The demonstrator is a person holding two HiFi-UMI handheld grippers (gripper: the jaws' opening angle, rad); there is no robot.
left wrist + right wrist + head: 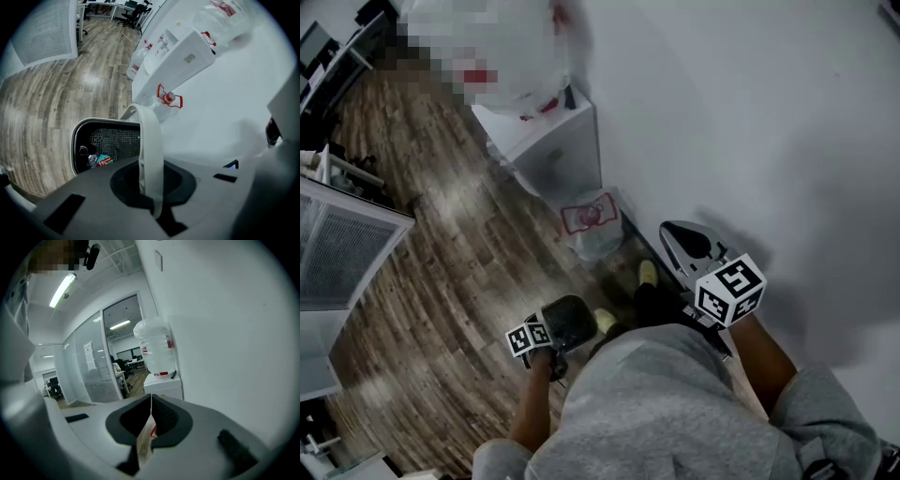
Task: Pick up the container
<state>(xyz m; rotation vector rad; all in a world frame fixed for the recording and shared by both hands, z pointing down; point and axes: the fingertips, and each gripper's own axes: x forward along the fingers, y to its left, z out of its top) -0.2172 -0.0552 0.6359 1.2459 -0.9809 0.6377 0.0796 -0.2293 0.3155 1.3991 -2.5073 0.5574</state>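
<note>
1. A person [656,403] in a grey sweatshirt stands on a wooden floor [441,281] beside a white wall [750,112], with a gripper in each hand.
2. The left gripper [151,187] points steeply down. Its jaws are clenched on a white band [149,140], a smooth curved strip that appears to arch up from the container's rim as a carrying handle.
3. The container [74,145] shows just beyond and below those jaws, over the floor. It is a rounded box with a pale rim and dark mesh walls. A small bottle [92,160] and a label [105,160] lie inside. Whether it is clear of the floor cannot be told.
4. The right gripper [149,427] points nearly level toward a water cooler [164,386]. Its jaws are pinched on a thin pale sheet [144,441] with a red mark. What that sheet belongs to is unclear.
5. The mesh walls and few contents suggest a light load. Hung from one narrow handle, it will likely swing and tilt, and the slick band may slide through the jaws.
6. The best hold seems to be the middle of the handle, so the container hangs level. The stiffer rim is a second choice.
</note>
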